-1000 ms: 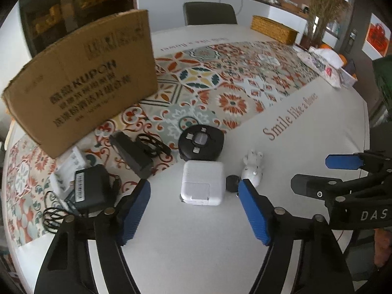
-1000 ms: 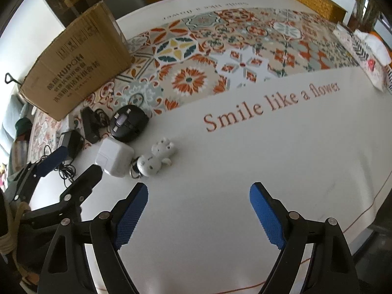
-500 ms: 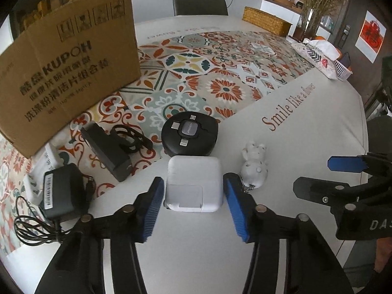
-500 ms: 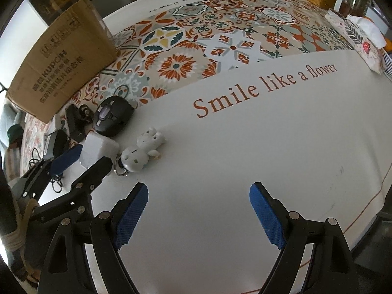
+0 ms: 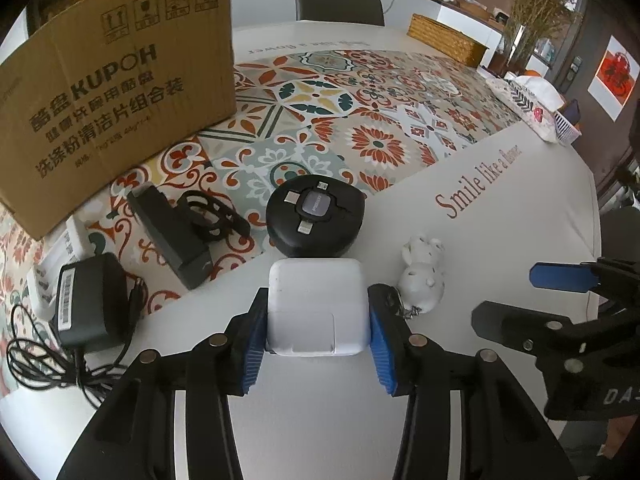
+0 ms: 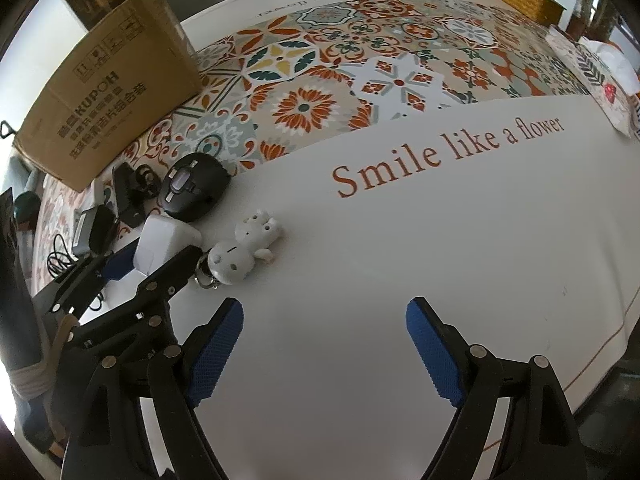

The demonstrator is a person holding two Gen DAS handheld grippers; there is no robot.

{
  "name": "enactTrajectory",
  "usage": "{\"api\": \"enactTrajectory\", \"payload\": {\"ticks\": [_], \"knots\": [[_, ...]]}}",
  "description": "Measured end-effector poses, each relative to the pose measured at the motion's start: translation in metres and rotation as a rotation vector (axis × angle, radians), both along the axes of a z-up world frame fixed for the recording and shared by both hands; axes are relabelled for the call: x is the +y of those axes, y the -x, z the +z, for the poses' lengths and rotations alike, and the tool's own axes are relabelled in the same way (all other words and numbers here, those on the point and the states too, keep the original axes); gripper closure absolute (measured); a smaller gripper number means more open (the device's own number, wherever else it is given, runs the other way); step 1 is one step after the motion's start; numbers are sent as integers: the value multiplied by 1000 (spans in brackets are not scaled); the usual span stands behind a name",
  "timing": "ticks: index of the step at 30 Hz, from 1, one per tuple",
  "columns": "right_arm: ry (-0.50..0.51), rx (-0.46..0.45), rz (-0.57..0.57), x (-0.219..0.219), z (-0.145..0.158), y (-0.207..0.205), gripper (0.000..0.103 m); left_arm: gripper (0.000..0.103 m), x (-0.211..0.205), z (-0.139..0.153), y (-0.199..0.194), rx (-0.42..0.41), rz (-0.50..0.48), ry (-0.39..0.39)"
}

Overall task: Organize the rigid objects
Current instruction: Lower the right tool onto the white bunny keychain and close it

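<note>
The white power adapter point(image 5: 318, 308) sits on the tabletop point(image 5: 500, 240), clamped between the left tool's point(image 5: 318, 338) blue pads (a round black cable hub point(image 5: 315, 216) just ahead). The right tool point(image 6: 324, 350) hangs spread wide, holding nothing.

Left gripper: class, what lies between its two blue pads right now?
In the left wrist view, the white charger block sits between the left gripper's pads, both pressed against its sides.

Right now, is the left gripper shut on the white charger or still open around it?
Shut on it: both blue pads of the left gripper press the white charger's sides.
</note>
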State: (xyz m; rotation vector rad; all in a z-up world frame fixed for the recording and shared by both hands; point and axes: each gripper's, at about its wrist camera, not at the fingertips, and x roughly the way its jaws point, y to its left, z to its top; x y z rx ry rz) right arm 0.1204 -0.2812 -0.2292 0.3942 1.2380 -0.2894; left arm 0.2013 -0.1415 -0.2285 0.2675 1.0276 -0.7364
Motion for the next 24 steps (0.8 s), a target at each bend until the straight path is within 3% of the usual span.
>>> {"api": "enactTrajectory", "payload": {"ticks": [11,24], "knots": [[0,-8,88,10,7,-15,21,58,21,21,8,-5,126,0],[-76,-18,210,31,2,-36,39,58,50,32,17,-11,314,-28]]}}
